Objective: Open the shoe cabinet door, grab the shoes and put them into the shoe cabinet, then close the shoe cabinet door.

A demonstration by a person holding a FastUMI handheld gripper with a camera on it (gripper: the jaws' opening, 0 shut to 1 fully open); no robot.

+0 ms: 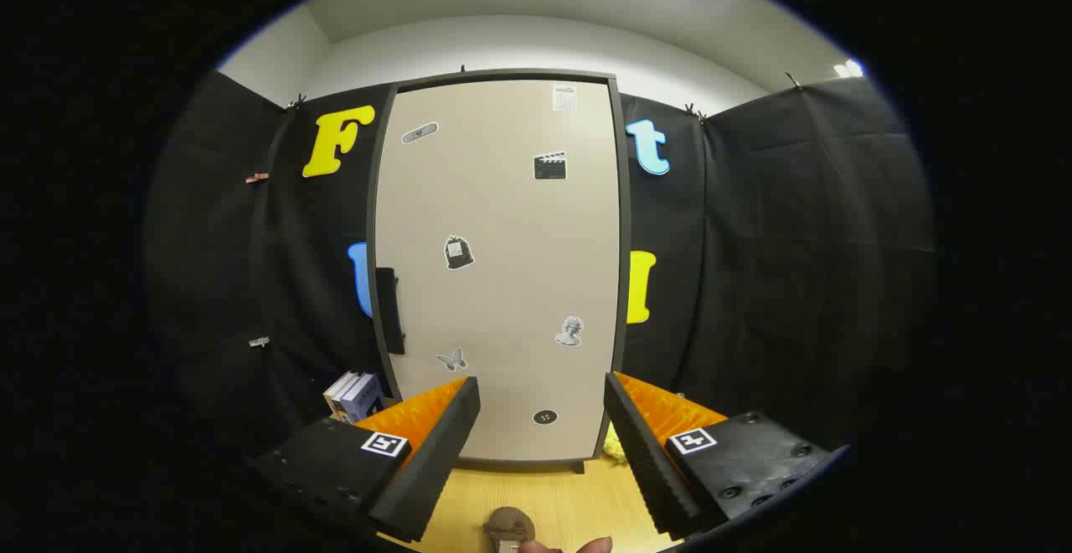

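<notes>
With the cabinet door [502, 268] fully closed, the task stands at its first step: opening. The hand-held gripper [543, 419] is open, its fingers spread wide and holding nothing, aimed at the lower part of the door. The shoe cabinet [624, 226] stands upright on a wooden floor [553, 494] against the booth wall. A dark handle [390, 310] sits on the door's left edge, well above and to the left of the left finger. Several stickers mark the door face. Some books [352, 395] lie beside the cabinet's lower left corner, and a yellow object [614, 446], partly hidden by the right finger, lies near its lower right corner; whether it is a shoe cannot be told. A small brown object [509, 524] rests on the floor between the fingers. The next move likely calls for raising the gripper leftward to the handle, closing on it, and pulling outward.
</notes>
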